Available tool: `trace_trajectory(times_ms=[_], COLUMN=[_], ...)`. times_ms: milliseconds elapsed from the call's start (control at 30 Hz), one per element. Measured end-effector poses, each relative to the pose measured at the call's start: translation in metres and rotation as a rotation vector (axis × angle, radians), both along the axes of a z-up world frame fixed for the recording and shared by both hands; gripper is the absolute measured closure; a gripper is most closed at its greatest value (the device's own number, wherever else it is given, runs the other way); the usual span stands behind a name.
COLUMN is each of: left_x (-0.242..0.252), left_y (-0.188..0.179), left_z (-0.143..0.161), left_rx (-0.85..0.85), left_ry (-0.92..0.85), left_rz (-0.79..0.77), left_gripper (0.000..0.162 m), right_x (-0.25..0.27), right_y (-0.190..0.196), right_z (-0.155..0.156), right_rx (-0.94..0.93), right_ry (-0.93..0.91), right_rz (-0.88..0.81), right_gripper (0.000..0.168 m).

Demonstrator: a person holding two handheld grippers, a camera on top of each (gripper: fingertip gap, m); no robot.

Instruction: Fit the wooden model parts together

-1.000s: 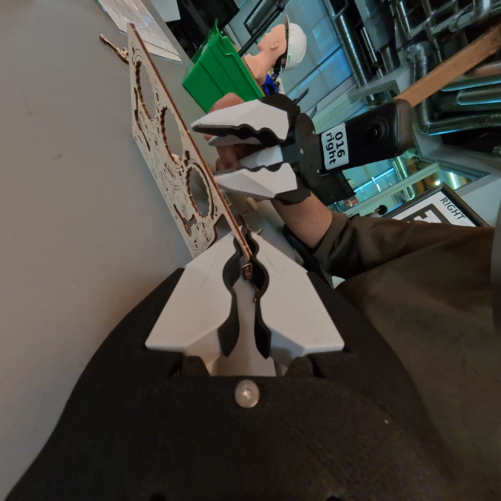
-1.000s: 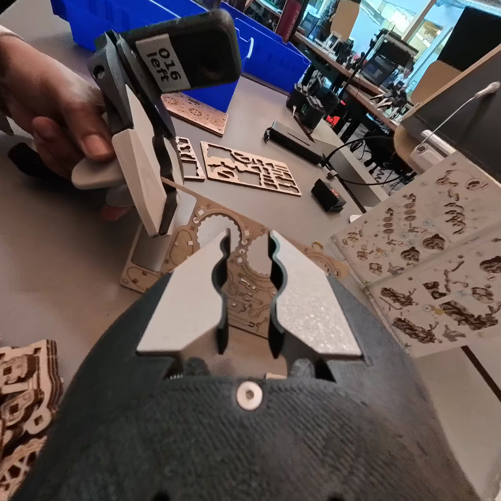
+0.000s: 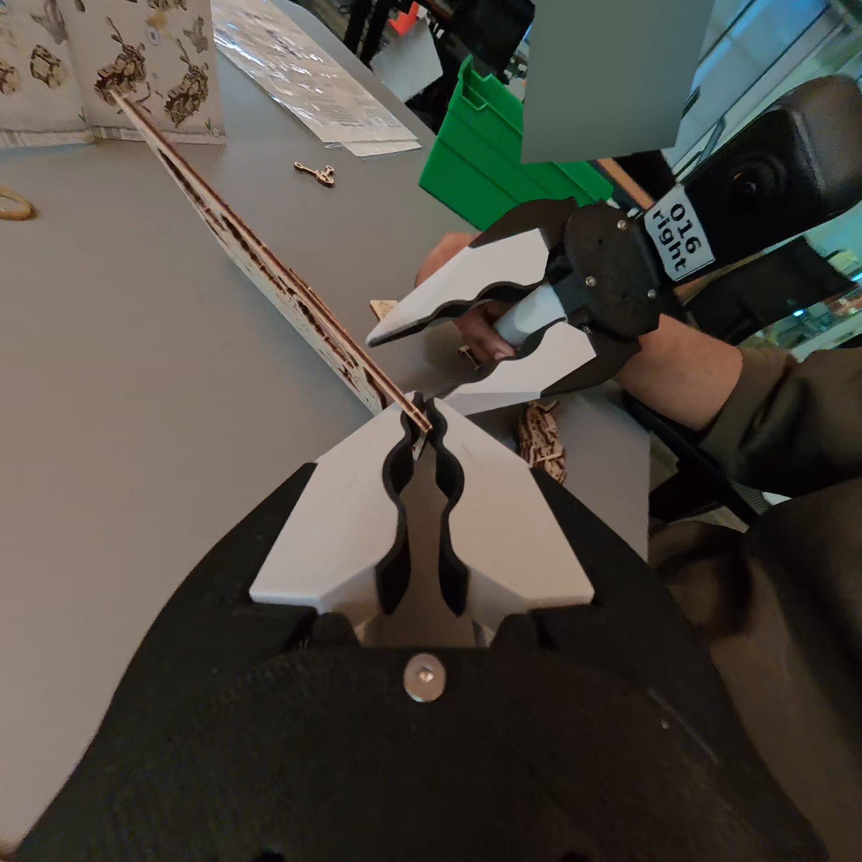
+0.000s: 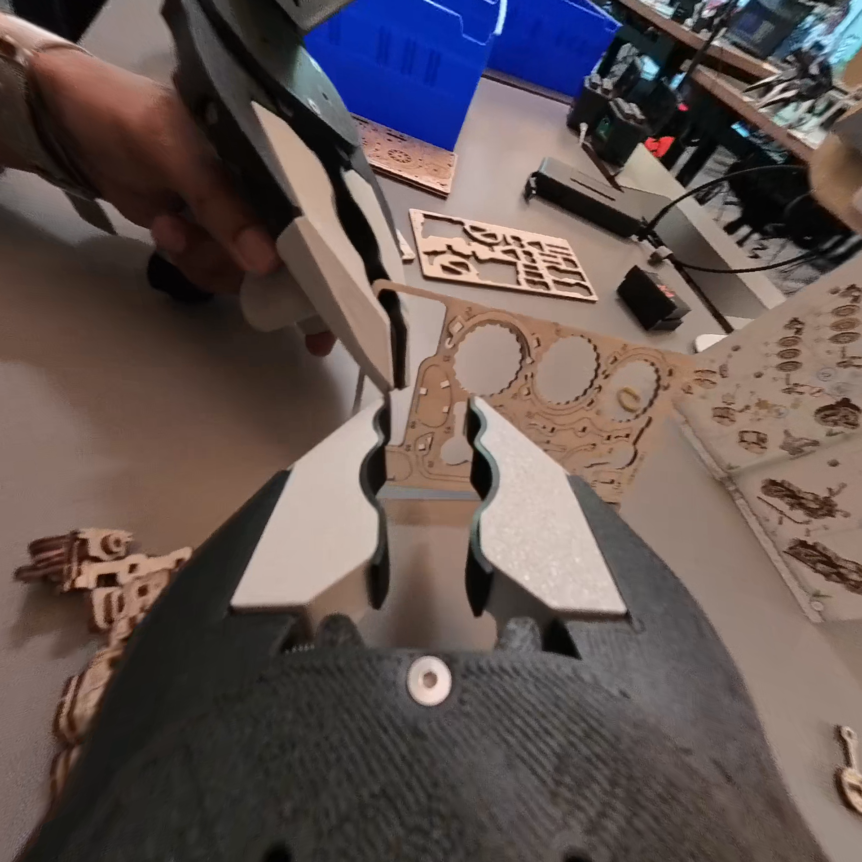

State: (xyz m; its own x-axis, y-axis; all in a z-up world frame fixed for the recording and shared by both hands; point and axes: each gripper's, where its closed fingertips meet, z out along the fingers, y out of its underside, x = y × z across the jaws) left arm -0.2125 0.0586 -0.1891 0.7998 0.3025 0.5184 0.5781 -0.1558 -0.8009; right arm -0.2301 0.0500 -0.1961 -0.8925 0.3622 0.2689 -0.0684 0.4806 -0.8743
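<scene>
on the grey desk [image 4: 140, 373], at the far left of the right wrist view, a half-built wooden model [image 4: 93, 583] lies in a loose heap. just right of it, the left hand-held gripper [image 4: 394, 380] comes down from the upper left, held in a person's hand [image 4: 154, 177]; its jaws are pinched tight on the corner of a wooden parts sheet [image 4: 559, 420], tilting the sheet up off the desk on its near edge. the sheet has three round toothed cut-outs in a row. in the left wrist view the same sheet [image 3: 261, 261] shows edge-on, running away from the left hand-held gripper [image 3: 422, 420] toward the instruction pages [image 3: 116, 60].

the right hand-held gripper [image 4: 427, 415] hovers in front of the sheet's lower edge with its jaws well apart and nothing between them. beyond the sheet lies a second, lighter sheet [image 4: 503, 256] with its pieces already punched out, and behind that a blue bin [image 4: 396, 60]. to the right are spread instruction pages [image 4: 793, 443], and at the far right edge a small wooden key [image 4: 846, 774] lies on the desk.
</scene>
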Motion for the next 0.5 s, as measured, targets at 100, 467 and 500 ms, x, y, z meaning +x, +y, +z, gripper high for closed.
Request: trace_trajectory(times_ms=[100,467,500], left_x=[-0.001,0.004,0.004], left_y=[-0.001,0.001,0.001], left_z=[0.005,0.01,0.01], left_rx=[0.065,0.113,0.111], left_ry=[-0.065,-0.081,-0.078], left_rz=[0.003,-0.034,-0.033], left_gripper=[0.162,0.162,0.162], right_x=[0.012,0.01,0.009], right_y=[-0.003,-0.003,-0.002], right_z=[0.003,-0.016,-0.016], right_rx=[-0.033,0.076,0.072], right_ry=[-0.087,-0.105,-0.11], right_rz=[0.062,0.023,0.015], right_gripper=[0.123,0.113,0.114])
